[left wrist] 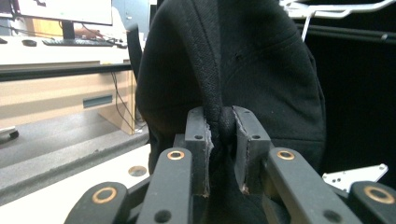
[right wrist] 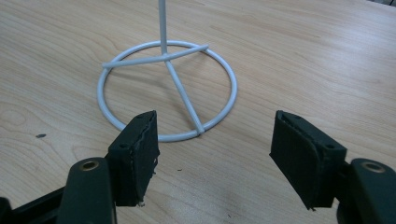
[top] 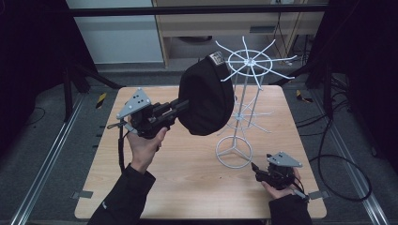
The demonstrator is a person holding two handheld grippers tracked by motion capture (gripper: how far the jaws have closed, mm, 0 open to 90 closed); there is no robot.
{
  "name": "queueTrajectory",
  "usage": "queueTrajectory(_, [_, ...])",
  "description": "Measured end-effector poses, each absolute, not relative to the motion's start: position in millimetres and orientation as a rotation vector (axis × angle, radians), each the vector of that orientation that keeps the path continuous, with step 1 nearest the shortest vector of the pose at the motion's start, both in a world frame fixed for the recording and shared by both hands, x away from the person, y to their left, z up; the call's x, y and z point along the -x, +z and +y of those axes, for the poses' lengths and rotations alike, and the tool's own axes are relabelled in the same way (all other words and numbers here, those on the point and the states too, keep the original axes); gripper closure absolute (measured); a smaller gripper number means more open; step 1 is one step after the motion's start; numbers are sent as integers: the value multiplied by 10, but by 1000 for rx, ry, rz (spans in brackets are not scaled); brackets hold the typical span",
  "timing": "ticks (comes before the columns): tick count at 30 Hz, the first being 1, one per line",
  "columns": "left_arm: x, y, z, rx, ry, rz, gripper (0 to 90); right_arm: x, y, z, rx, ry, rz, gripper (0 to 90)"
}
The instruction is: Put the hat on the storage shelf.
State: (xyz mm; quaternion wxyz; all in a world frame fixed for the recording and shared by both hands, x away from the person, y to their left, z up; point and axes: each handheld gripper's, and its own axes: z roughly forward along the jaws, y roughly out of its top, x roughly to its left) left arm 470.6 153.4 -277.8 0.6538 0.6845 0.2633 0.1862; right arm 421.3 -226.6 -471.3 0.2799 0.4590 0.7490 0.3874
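A black cap (top: 206, 98) hangs in the air above the table, left of a white wire rack (top: 247, 84). My left gripper (top: 184, 106) is shut on the cap's rim; in the left gripper view the fabric seam of the black cap (left wrist: 261, 70) is pinched between the two pads (left wrist: 198, 135) of my left gripper (left wrist: 225, 128). The rack has spoke arms at its top (top: 250, 61) and a ring base (top: 233, 151). My right gripper (top: 256, 168) rests low near the table's front right, open, with the rack's ring base (right wrist: 168, 88) just ahead of the right gripper (right wrist: 215, 140).
The wooden table (top: 187, 168) has bare surface in front of the rack and to the left. Metal rails run along the floor on both sides. Cables (top: 342, 159) lie on the floor to the right. A desk with a monitor (left wrist: 65, 11) stands far behind.
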Motion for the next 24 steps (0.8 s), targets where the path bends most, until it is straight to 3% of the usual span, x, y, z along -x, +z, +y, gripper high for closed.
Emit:
queueTrajectory(5, [-4692, -2843, 1531, -1570, 429, 591, 726, -4217, -4718, -2267, -1225, 1033, 2008, 322])
queueTrajectory(7, [-4661, -2859, 1558, -1576, 439, 583, 646, -4214, -4719, -2265, -1232, 1034, 2009, 322])
queueTrajectory(9, [-4625, -2874, 1589, -1579, 444, 581, 623, -4215, -4720, -2266, -1231, 1032, 2009, 322])
queueTrajectory(10, [-4592, -2891, 1619, -1581, 447, 577, 547, -4214, -4721, -2267, -1235, 1033, 2009, 322])
queueTrajectory(14, [-4472, -2982, 1744, -1593, 471, 579, 497, -4215, -4723, -2270, -1234, 1033, 2009, 322])
queueTrajectory(20, [-4329, -3331, 2025, -1648, 523, 674, 398, -4215, -4730, -2280, -1240, 1032, 2003, 313])
queueTrajectory(24, [-4312, -3786, 2284, -1723, 536, 825, 360, -4218, -4740, -2283, -1255, 1038, 1989, 271])
